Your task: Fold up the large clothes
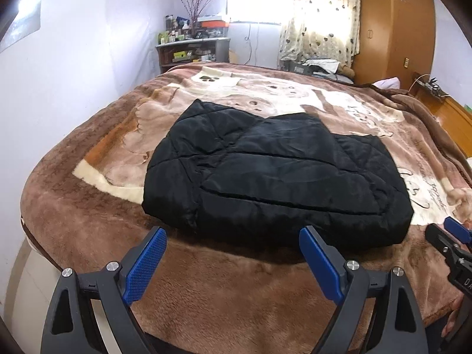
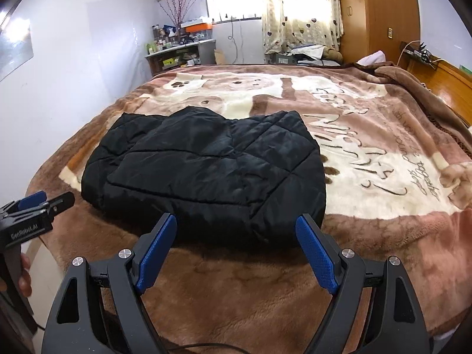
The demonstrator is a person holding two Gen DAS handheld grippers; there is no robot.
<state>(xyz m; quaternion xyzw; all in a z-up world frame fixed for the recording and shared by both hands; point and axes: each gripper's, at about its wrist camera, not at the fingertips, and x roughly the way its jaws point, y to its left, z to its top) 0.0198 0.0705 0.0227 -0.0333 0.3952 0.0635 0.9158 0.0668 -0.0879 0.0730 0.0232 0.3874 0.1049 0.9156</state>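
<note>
left gripper (image 1: pixel 233 237): hovering near the jacket's near edge, jaws spread wide, gripping nothing
jacket (image 1: pixel 265 174): lying on the blanket (image 1: pixel 88 206) mid-bed as a compact black bundle, sleeves looking tucked in
right gripper (image 2: pixel 236 225): jaws gaping, holding nothing, near the same edge
progress: looking mostly folded; maybe one final fold remaining

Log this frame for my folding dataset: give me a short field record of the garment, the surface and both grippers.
garment: black quilted jacket, folded into a compact bundle
surface: brown printed blanket on a bed
left gripper: open, empty, just short of the jacket's near edge
right gripper: open, empty, at the jacket's near edge
contact: neither gripper holds fabric
background: cluttered shelf, curtained window
</note>
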